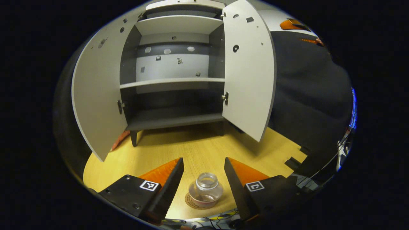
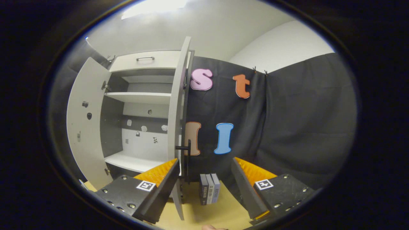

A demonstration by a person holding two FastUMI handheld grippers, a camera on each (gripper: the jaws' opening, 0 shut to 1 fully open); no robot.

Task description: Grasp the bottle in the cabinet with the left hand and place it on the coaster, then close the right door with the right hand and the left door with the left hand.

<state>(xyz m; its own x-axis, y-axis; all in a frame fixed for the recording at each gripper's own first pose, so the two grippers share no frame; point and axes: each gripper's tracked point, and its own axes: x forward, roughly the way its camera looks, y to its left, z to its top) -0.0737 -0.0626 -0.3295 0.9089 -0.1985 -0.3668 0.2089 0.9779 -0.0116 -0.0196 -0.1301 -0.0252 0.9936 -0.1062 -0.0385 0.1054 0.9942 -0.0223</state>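
A small clear bottle (image 1: 205, 189) stands upright on a round brown coaster (image 1: 192, 202) at the near edge of the wooden table. My left gripper (image 1: 204, 168) is open around it, a finger on each side, neither touching the glass. Behind stands the grey cabinet (image 1: 174, 83) with its left door (image 1: 96, 95) and right door (image 1: 249, 70) both swung wide open. In the right gripper view my right gripper (image 2: 206, 174) is open, held just right of the right door's edge (image 2: 176, 127) and its dark handle (image 2: 187, 153).
The cabinet shelves (image 1: 172, 82) hold nothing. A few small books (image 2: 209, 188) stand on the table (image 2: 220, 210) against the black cloth wall, right of the open door. Bare wooden tabletop (image 1: 198, 147) lies between the bottle and the cabinet.
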